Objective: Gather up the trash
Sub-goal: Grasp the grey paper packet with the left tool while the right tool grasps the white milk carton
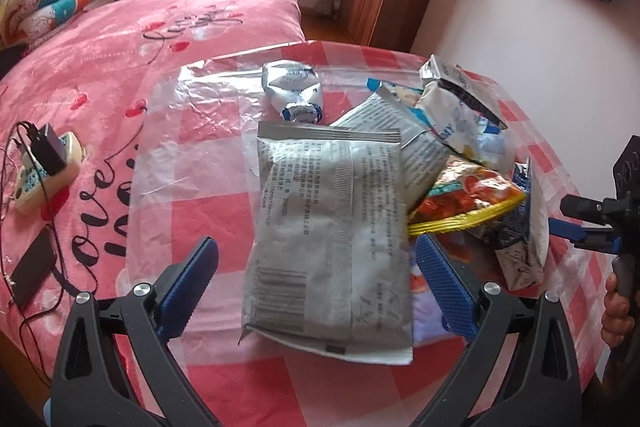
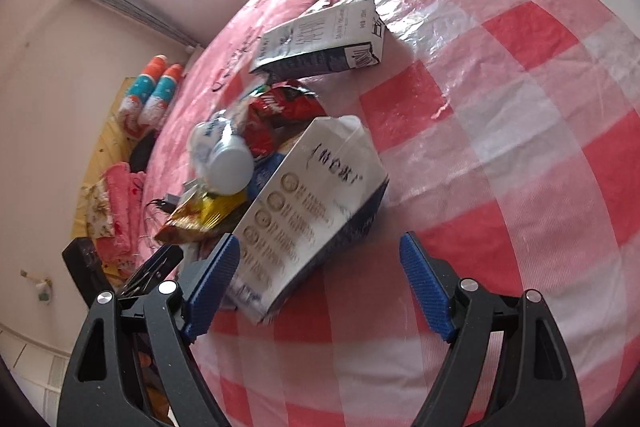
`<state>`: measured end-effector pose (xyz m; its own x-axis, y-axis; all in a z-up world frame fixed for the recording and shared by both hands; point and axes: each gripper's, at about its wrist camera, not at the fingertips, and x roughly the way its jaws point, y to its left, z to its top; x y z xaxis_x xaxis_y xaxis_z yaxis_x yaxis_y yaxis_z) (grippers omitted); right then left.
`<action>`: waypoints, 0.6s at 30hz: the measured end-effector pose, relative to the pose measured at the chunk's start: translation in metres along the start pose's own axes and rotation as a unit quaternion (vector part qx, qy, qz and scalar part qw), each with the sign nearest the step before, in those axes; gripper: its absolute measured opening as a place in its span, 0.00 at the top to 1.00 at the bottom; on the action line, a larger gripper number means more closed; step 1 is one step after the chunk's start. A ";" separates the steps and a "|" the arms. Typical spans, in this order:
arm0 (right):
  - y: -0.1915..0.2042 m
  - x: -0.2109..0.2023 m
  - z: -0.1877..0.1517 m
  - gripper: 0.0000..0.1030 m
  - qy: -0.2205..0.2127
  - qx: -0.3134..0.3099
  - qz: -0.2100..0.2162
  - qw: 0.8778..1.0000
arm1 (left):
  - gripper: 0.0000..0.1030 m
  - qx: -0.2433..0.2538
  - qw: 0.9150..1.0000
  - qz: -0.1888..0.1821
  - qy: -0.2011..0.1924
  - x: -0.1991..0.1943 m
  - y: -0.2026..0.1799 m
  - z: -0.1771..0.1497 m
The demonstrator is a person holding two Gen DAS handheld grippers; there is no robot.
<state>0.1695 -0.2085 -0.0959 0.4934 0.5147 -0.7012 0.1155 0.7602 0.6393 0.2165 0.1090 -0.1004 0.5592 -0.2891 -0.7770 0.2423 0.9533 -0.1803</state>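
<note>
On bedspread [image 1: 100, 163], cursive "Love"

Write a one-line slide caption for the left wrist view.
Open left tongs straddle a silver foil packet atop a trash pile on the red-checked tablecloth, beside a pink bed.

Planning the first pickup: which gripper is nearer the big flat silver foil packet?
Left. The left gripper straddles the silver foil packet with open jaws; the right gripper sits beyond the pile's far side.
</note>
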 end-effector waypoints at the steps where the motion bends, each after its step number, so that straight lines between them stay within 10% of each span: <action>1: 0.002 0.003 0.002 0.20 0.003 -0.002 -0.003 1.000 | 0.04 0.001 1.000 -0.004 0.003 0.003 -0.001 0.001; 18: 0.044 0.040 0.001 0.19 -0.005 -0.127 -0.097 0.987 | 0.21 -0.004 1.000 -0.004 0.004 0.018 -0.020 -0.003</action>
<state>0.1954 -0.1544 -0.0955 0.4915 0.3465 -0.7990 -0.0102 0.9197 0.3925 0.2190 0.0853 -0.1127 0.5507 -0.2961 -0.7804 0.2407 0.9516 -0.1912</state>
